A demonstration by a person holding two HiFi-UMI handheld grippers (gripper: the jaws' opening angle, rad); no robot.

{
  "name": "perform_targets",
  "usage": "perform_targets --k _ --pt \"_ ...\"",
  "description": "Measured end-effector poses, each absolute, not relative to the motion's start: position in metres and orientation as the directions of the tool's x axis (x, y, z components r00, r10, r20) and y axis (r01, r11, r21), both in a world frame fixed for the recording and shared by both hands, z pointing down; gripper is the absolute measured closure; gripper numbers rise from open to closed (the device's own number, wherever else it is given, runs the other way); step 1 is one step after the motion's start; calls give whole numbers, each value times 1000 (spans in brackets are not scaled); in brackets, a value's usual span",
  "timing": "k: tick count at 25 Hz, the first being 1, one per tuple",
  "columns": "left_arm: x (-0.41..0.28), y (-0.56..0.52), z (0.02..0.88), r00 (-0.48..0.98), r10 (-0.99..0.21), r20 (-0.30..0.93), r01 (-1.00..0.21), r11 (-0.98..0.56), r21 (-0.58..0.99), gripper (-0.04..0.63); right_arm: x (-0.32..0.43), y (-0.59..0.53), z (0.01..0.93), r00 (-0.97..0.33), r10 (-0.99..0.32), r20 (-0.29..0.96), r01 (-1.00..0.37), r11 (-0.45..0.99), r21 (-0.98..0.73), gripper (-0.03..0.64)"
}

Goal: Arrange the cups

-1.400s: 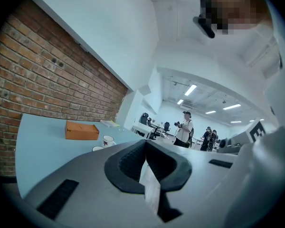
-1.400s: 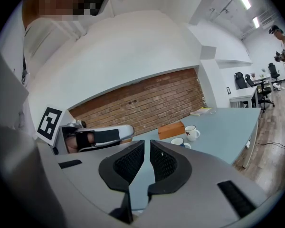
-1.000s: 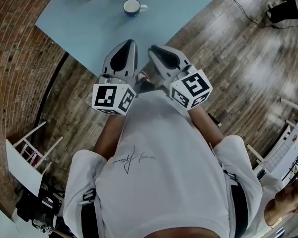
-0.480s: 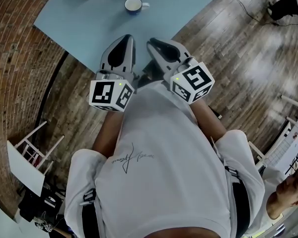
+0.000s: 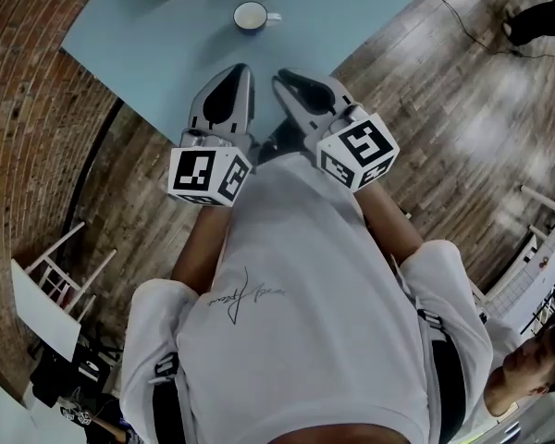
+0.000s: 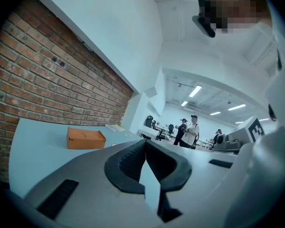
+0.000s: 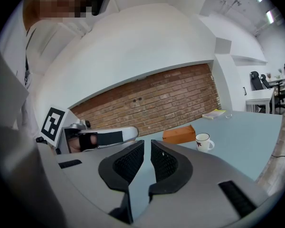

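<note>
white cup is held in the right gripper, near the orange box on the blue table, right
Not quite. The white cup isn't held: the right gripper is shut with nothing between its jaws. The cup stands free, near the orange box on the blue table. The right gripper view shows it.

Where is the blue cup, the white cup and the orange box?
blue cup (image 5: 250,16), head view, its white inside.
white cup (image 7: 202,142), right gripper view, its side.
orange box (image 6: 84,142), left gripper view, its front face.
</note>
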State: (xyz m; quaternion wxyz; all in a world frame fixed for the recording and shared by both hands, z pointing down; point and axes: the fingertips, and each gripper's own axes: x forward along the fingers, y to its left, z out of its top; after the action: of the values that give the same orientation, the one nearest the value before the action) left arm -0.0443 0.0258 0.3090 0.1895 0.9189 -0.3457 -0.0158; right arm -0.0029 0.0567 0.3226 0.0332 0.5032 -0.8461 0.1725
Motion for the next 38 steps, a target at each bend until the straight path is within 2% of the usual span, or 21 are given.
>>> perform_targets --k 17,19,21,38 --pt "-7 -19 313 753 -648 113 -638 -676 368 586 37 8 328 -505 -829 241 -859 454 -238 592" --pt "-5 -27 313 750 -652 113 -641 -674 366 587 41 0 329 -513 -825 239 -855 463 -235 581" --pt "-1 -32 313 746 -656 113 -645 -672 364 587 46 -7 329 -525 -816 243 -848 477 -231 537" --pt "16 -55 327 732 -665 148 -665 -652 363 586 85 -61 341 -551 -797 247 -833 546 -93 507"
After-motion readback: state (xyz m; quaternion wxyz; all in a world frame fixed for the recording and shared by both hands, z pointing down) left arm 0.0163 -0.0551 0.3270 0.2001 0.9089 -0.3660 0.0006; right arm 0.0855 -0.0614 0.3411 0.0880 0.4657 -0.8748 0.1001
